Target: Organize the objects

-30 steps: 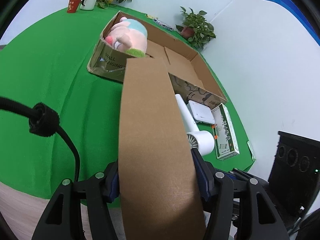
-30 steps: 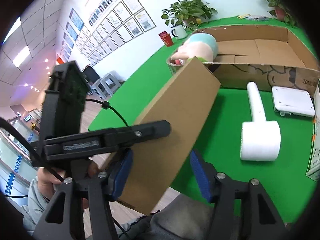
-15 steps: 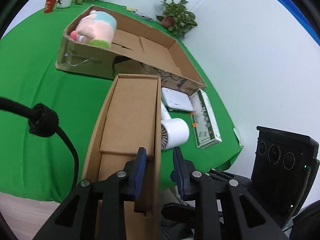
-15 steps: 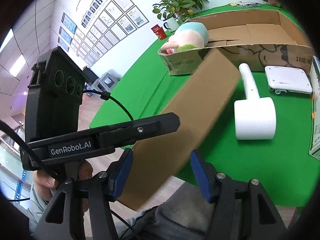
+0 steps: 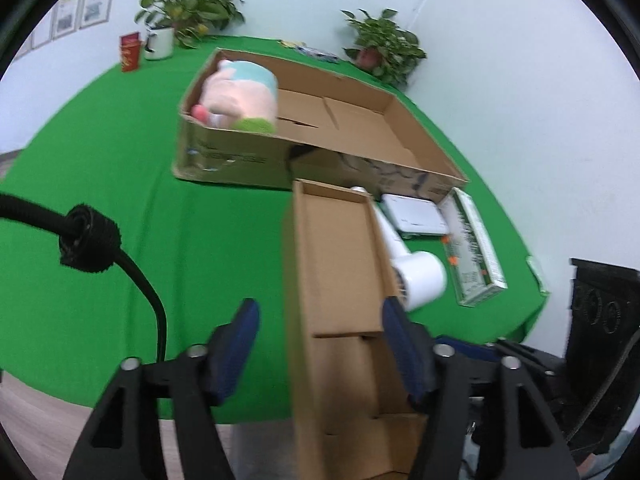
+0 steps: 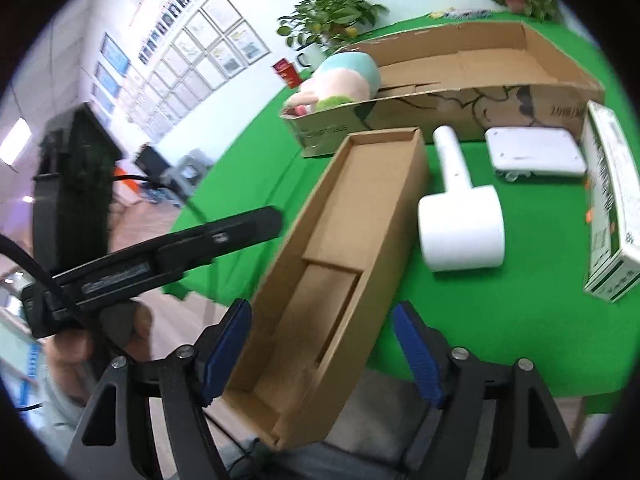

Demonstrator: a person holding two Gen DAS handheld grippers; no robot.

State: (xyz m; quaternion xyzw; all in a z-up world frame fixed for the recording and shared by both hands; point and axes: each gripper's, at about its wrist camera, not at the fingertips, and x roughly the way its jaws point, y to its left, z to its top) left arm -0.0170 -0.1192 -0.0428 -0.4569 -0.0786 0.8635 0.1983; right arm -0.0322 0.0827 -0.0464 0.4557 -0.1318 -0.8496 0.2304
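A long narrow open cardboard box (image 5: pixel 340 292) (image 6: pixel 336 248) lies open side up, half on the green table's near edge, half over the person's lap. My left gripper (image 5: pixel 320 332) is open, its jaws wide; the box sits toward its right finger. My right gripper (image 6: pixel 320 344) is open with the box's near end between its fingers; contact is unclear. A white hair dryer (image 5: pixel 416 276) (image 6: pixel 460 220), a flat white device (image 5: pixel 412 216) (image 6: pixel 532 152) and a green-white carton (image 5: pixel 476 248) (image 6: pixel 608 204) lie to the right. A plush toy (image 5: pixel 240 96) (image 6: pixel 340 80) sits in the big cardboard tray (image 5: pixel 400 140) (image 6: pixel 560 80).
Potted plants (image 5: pixel 384 48) (image 6: pixel 328 16), a white mug (image 5: pixel 158 42) and a red box (image 5: pixel 130 52) stand at the table's far edge. The left gripper's body (image 6: pixel 120 248) is at left in the right wrist view. A black cable (image 5: pixel 100 240) hangs at left.
The long box has turned from underside-up to open side up and come down onto the table edge. My left gripper, shut on its wall half a second ago, has opened wide.
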